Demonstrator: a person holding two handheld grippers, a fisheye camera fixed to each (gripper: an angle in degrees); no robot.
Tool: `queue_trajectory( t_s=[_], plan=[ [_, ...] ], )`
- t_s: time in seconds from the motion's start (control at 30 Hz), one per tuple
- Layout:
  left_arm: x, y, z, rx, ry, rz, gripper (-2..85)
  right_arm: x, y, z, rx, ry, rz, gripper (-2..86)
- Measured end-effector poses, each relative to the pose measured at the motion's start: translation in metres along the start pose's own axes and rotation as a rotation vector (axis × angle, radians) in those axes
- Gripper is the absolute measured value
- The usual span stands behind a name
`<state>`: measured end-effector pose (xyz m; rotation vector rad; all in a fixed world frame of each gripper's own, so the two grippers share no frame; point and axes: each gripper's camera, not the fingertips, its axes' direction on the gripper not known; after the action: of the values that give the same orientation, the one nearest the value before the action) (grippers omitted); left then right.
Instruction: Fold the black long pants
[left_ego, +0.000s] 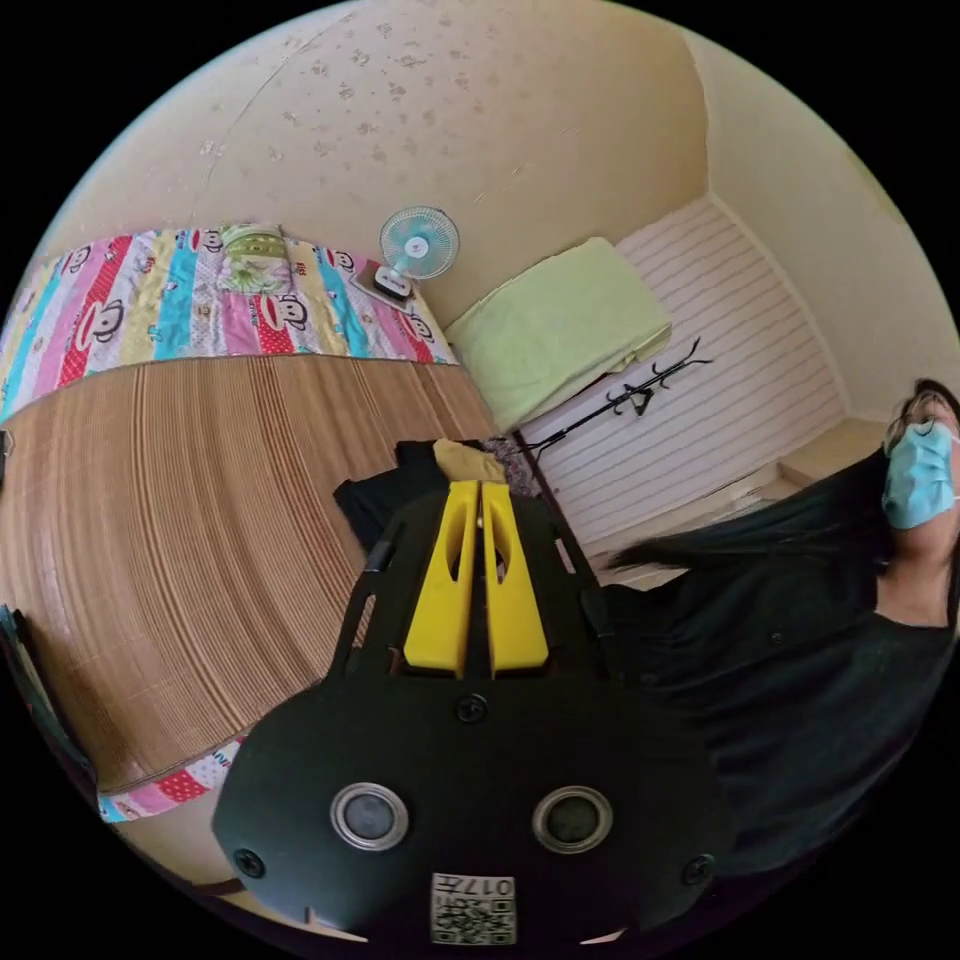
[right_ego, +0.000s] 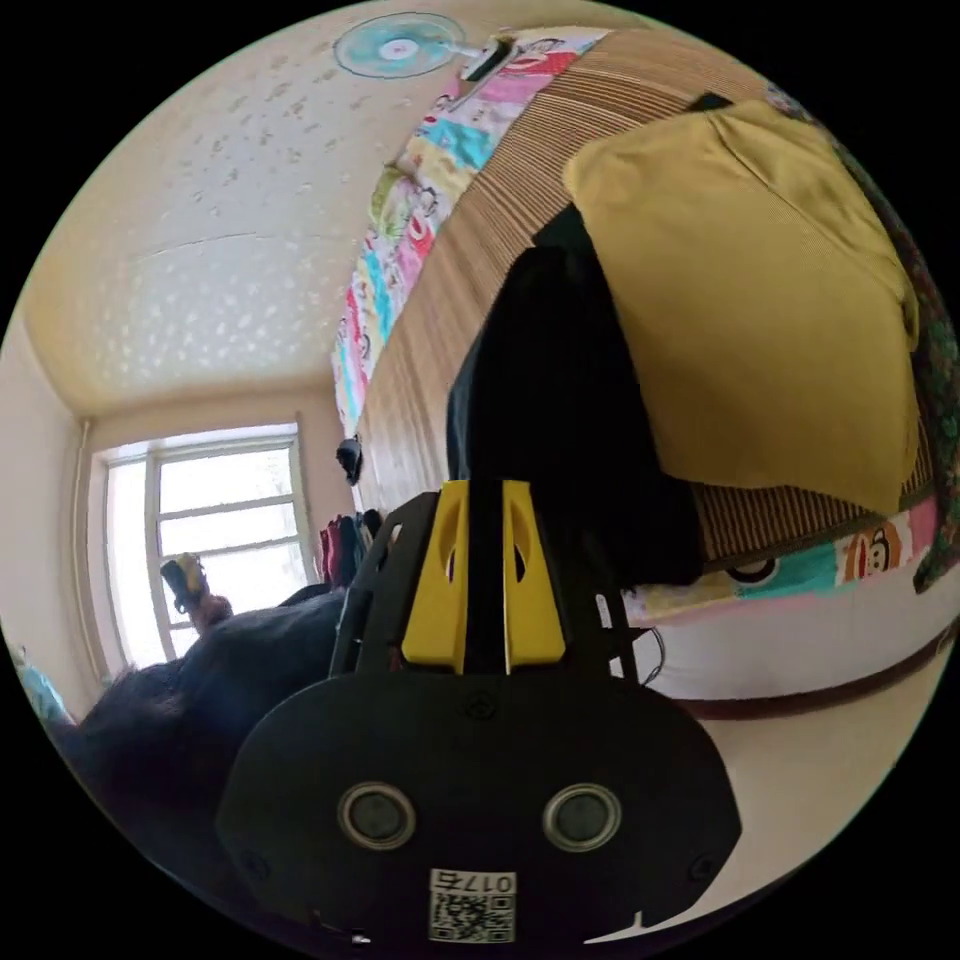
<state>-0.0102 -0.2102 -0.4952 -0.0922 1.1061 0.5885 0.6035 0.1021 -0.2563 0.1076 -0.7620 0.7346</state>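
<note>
The black long pants (right_ego: 560, 400) lie on the woven bed mat (right_ego: 470, 250), near the bed's edge and partly under a mustard-yellow garment (right_ego: 760, 300). Black cloth fills the narrow gap between the yellow jaws of my right gripper (right_ego: 486, 487), which is shut on the pants. In the left gripper view the pants (left_ego: 375, 505) show as a dark heap on the mat (left_ego: 200, 520), with the yellow garment (left_ego: 468, 460) just beyond. My left gripper (left_ego: 479, 487) hangs above them, its jaws pressed together with nothing seen between them.
A striped cartoon sheet (left_ego: 180, 295) runs along the bed's far side, with a small fan (left_ego: 418, 245) beside it. A pale green cloth (left_ego: 555, 325) and a black coat rack (left_ego: 640, 395) stand by the wall. A person in dark clothes (left_ego: 790, 660) is close by. A window (right_ego: 210, 530) lights the room.
</note>
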Motion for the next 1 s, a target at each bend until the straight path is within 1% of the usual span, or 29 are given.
queue_trajectory(
  t_s=[0.03,0.07,0.1,0.13,0.17,0.2,0.27,0.33,0.37,0.4,0.43,0.5,0.57,0.6,0.63,0.67,0.7,0.73,0.77,0.8,0.83,0.9,0.93,0.97,1.0],
  plan=[
    [0.001,-0.003,0.001,-0.001,0.004,0.008,-1.0,-0.009,-0.004,-0.005,0.054,-0.154,-0.092,2.8],
    [0.004,-0.008,0.005,-0.010,0.000,0.030,-1.0,-0.021,-0.013,-0.013,0.171,-0.508,-0.227,1.7],
    [0.009,-0.014,0.010,-0.029,-0.014,0.057,-1.0,-0.025,-0.031,-0.006,0.210,-0.695,-0.226,1.3],
    [0.012,-0.016,0.013,-0.041,-0.022,0.070,-1.0,-0.027,-0.042,0.003,0.199,-0.697,-0.183,1.1],
    [0.016,-0.020,0.018,-0.062,-0.035,0.093,-1.0,-0.035,-0.062,0.022,0.153,-0.565,-0.140,0.9],
    [0.020,-0.022,0.023,-0.079,-0.046,0.109,-1.0,-0.044,-0.079,0.045,0.052,-0.376,-0.094,0.8],
    [0.024,-0.025,0.027,-0.096,-0.050,0.119,-1.0,-0.055,-0.095,0.072,-0.084,-0.187,-0.036,0.9],
    [0.027,-0.024,0.026,-0.097,-0.053,0.132,-1.0,-0.068,-0.095,0.079,-0.101,-0.068,-0.100,1.3],
    [0.027,-0.022,0.024,-0.098,-0.076,0.133,-1.0,-0.067,-0.092,0.077,-0.094,0.057,-0.097,1.7],
    [0.026,-0.021,0.021,-0.104,-0.120,0.123,-1.0,-0.059,-0.090,0.073,-0.094,0.204,-0.058,2.5],
    [0.025,-0.020,0.020,-0.109,-0.145,0.115,-1.0,-0.053,-0.088,0.070,-0.095,0.280,-0.033,2.9],
    [0.021,-0.019,0.015,-0.135,-0.226,0.083,-1.0,-0.017,-0.082,0.054,-0.092,0.578,0.125,7.6],
    [0.019,-0.020,0.014,-0.147,-0.251,0.076,-1.0,0.013,-0.077,0.044,-0.107,0.678,0.216,12.3],
    [0.018,-0.022,0.016,-0.155,-0.251,0.078,-1.0,0.035,-0.073,0.043,-0.133,0.671,0.257,14.0],
    [0.017,-0.023,0.017,-0.158,-0.247,0.078,-1.0,0.046,-0.072,0.045,-0.161,0.634,0.273,13.8],
    [0.017,-0.026,0.020,-0.166,-0.235,0.079,-1.0,0.068,-0.071,0.058,-0.252,0.498,0.283,13.4],
    [0.016,-0.030,0.024,-0.175,-0.215,0.077,-1.0,0.083,-0.072,0.072,-0.307,0.409,0.290,10.8],
    [0.017,-0.033,0.027,-0.180,-0.202,0.078,-1.0,0.085,-0.074,0.076,-0.311,0.386,0.284,9.5],
    [0.019,-0.038,0.034,-0.196,-0.171,0.087,-1.0,0.077,-0.084,0.082,-0.318,0.348,0.228,7.9],
    [0.022,-0.043,0.040,-0.215,-0.151,0.105,-1.0,0.055,-0.097,0.087,-0.311,0.336,0.109,6.7],
    [0.025,-0.046,0.044,-0.224,-0.147,0.117,-1.0,0.041,-0.104,0.090,-0.297,0.325,0.040,6.4],
    [0.036,-0.055,0.059,-0.250,-0.162,0.162,-1.0,-0.013,-0.132,0.100,-0.197,0.214,-0.173,5.7],
    [0.038,-0.057,0.063,-0.257,-0.163,0.170,-1.0,-0.024,-0.139,0.105,-0.178,0.179,-0.209,5.8],
    [0.042,-0.061,0.071,-0.272,-0.153,0.184,-1.0,-0.046,-0.153,0.118,-0.174,0.112,-0.275,6.0],
    [0.045,-0.064,0.079,-0.285,-0.130,0.194,-1.0,-0.065,-0.164,0.138,-0.228,0.070,-0.343,6.6]
  ],
)
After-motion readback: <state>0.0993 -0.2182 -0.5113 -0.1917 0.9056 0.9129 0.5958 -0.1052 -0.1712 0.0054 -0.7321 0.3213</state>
